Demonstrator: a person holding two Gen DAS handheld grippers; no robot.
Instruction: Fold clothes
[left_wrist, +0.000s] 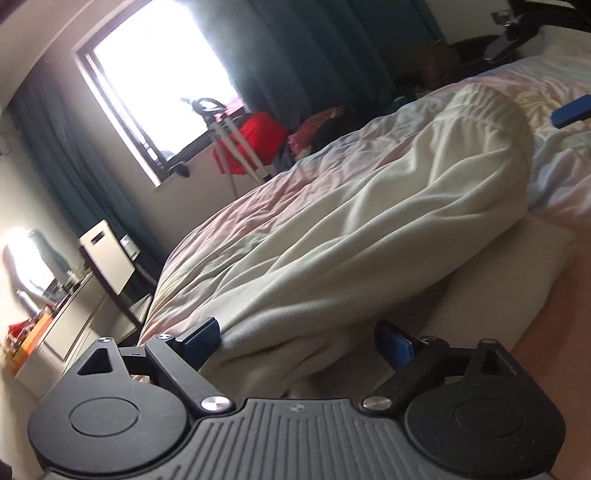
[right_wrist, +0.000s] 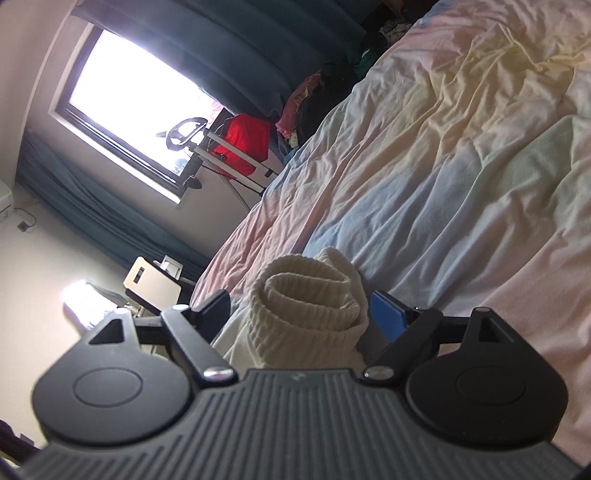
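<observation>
Cream ribbed garment (left_wrist: 369, 221) lay on bed, on pastel quilt (right_wrist: 461, 166). Left gripper (left_wrist: 301, 341) stood wide open, garment's near end between blue pads, not pinched. Right gripper (right_wrist: 306, 314) likewise spread wide; bunched elastic waistband (right_wrist: 310, 295) sat between fingers, pads clear of cloth. Beyond: red bag (left_wrist: 258, 138) beside bed, teal curtains (right_wrist: 240, 48), bright window (left_wrist: 155, 74) farthest back.
</observation>
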